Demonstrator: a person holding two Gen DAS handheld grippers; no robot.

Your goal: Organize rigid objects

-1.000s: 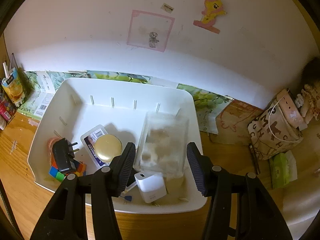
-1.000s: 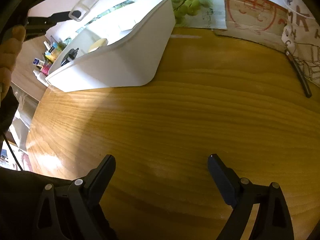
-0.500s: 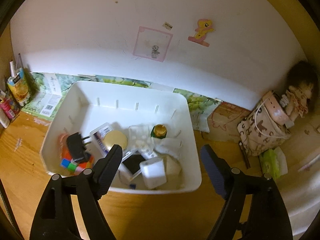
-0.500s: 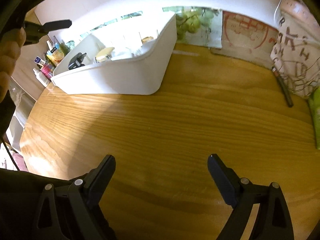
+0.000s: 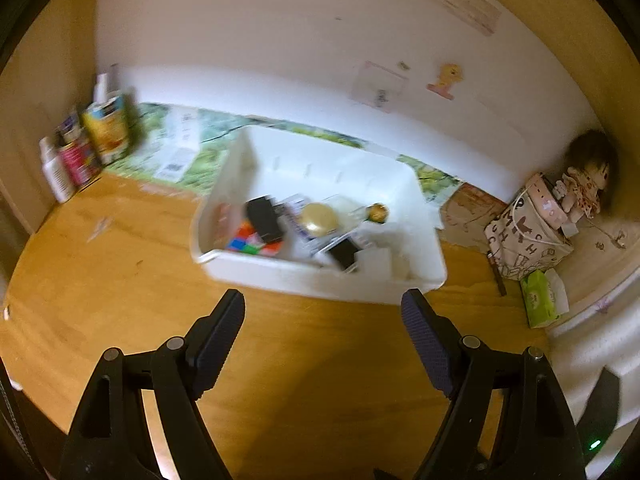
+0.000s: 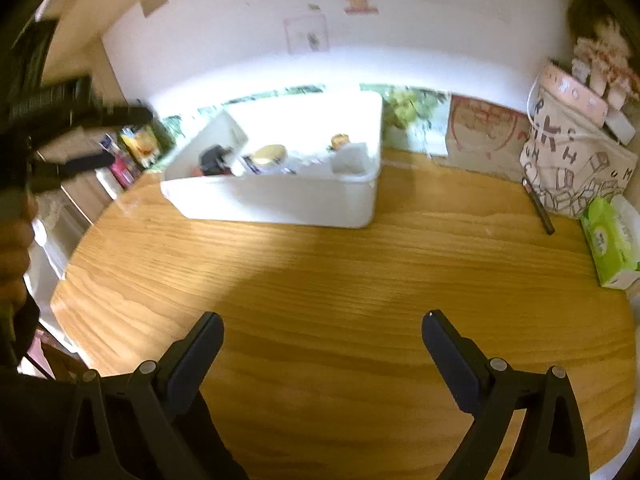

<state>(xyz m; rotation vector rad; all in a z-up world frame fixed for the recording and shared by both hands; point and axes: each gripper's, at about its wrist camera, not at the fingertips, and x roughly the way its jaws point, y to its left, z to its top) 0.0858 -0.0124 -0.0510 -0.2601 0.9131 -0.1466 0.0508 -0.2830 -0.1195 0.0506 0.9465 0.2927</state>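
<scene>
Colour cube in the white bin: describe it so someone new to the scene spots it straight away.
Find the white bin on the wooden table, against the back wall. Look in the bin's near left corner in the left wrist view: the colour cube lies there under a black plug adapter. It is the only multicoloured item, with red, blue, green and orange squares.

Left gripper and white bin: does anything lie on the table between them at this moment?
Nothing. In the left wrist view only bare wooden table separates the open left gripper from the white bin.
</scene>
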